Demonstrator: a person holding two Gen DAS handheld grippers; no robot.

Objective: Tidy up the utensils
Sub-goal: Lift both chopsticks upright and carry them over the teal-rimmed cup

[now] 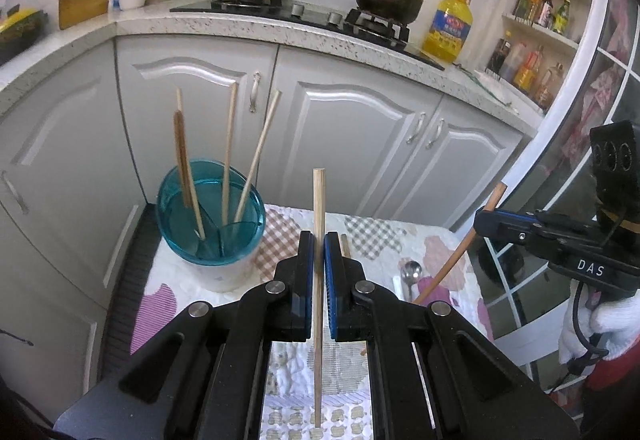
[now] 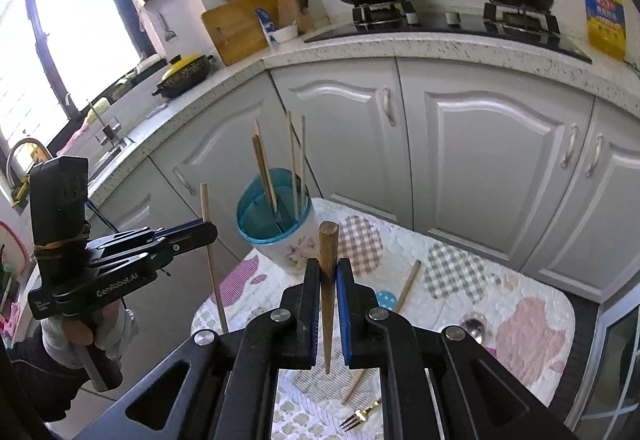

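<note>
My left gripper (image 1: 319, 240) is shut on a pale wooden chopstick (image 1: 318, 199), held upright above the quilted table; it also shows in the right wrist view (image 2: 208, 232). My right gripper (image 2: 329, 268) is shut on a darker brown chopstick (image 2: 327, 252), upright too; it shows at the right in the left wrist view (image 1: 480, 217). A teal-rimmed utensil cup (image 1: 210, 215) stands at the table's far left corner with several chopsticks (image 1: 229, 143) in it. It also shows in the right wrist view (image 2: 276, 224). Both grippers are near it, apart from it.
On the quilted table cover (image 2: 500, 304) lie a chopstick (image 2: 406, 288), a steel spoon (image 2: 474, 326) and a gold fork (image 2: 360, 416). The spoon also shows in the left wrist view (image 1: 411, 274). White cabinets (image 1: 352, 127) and a counter with a stove stand behind.
</note>
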